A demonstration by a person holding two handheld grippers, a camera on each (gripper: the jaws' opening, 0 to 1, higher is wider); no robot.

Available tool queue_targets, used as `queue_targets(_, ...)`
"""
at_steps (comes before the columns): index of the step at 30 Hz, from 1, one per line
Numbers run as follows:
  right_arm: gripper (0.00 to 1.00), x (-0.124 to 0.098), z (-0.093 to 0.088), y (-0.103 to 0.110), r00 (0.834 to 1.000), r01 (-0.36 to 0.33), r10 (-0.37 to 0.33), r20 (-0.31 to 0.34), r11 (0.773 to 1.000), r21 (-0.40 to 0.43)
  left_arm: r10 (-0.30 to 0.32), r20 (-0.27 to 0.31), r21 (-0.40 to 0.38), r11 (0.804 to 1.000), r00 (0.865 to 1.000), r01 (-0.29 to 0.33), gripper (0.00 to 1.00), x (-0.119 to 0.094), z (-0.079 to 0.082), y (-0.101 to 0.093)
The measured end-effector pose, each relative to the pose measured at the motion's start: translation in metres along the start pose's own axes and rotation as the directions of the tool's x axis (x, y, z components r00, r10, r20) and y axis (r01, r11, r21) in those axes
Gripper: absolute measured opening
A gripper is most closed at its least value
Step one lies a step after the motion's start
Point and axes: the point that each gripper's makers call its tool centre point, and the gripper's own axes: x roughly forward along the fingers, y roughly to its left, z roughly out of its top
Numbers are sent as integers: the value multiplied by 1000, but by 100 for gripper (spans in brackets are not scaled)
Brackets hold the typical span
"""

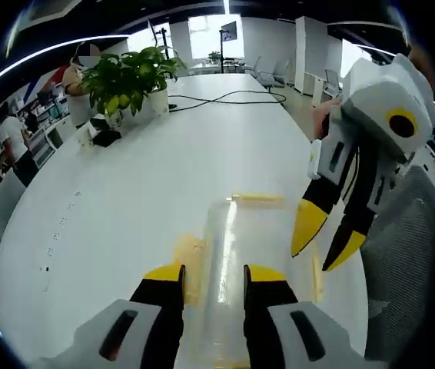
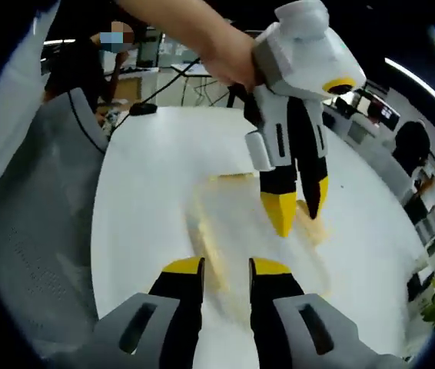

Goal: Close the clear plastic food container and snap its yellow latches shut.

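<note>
The clear plastic container [image 1: 229, 246] lies on the white table [image 1: 125, 200], just beyond my left gripper [image 1: 214, 275], whose jaws stand open on either side of its near end. Yellow latches [image 1: 257, 199] show at its far end and along its sides. My right gripper [image 1: 316, 257] hangs over the container's right edge with its yellow fingertips a little apart and nothing between them. In the right gripper view the container [image 2: 240, 223] is blurred. There my right gripper [image 2: 227, 269] is open at its near edge, and the left gripper [image 2: 300, 219] points down over it.
A potted plant [image 1: 129, 77] and a black cable [image 1: 225, 98] are at the table's far end. People sit along the left side. A grey mesh chair [image 1: 410, 254] stands close at the right, and shows as the chair [image 2: 41, 215] in the right gripper view.
</note>
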Motion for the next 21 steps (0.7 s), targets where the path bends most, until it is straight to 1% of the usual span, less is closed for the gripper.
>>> queue_targets(2, 19, 1, 0, 1, 1000, 20, -21, -12, 998, -66, -12, -4, -7, 1000, 1000, 12, 24, 1, 0, 1)
queue_targets(4, 20, 3, -2, 2, 999, 42, -46, -23, 991, -130, -34, -13, -9, 999, 999, 34, 24, 2, 0, 1)
queue_targets(5, 20, 4, -2, 2, 998, 46, -50, -25, 989, -143, -44, -17, -12, 999, 999, 44, 23, 2, 0, 1)
queue_targets(7, 21, 5, -2, 3, 998, 51, -55, -25, 989, -139, -63, -26, -20, 998, 998, 63, 23, 3, 0, 1)
queue_targets(12, 23, 6, -2, 1, 997, 71, -77, -28, 984, -163, -110, -42, -49, 993, 993, 108, 22, 5, -1, 1)
queue_targets(17, 23, 6, -2, 1, 995, 86, -92, -30, 980, -178, -178, -68, -117, 979, 982, 169, 22, 8, -2, -2)
queue_targets(21, 24, 6, -3, 1, 994, 94, -102, -34, 979, -179, -226, -91, -128, 968, 970, 214, 21, 10, -2, -2)
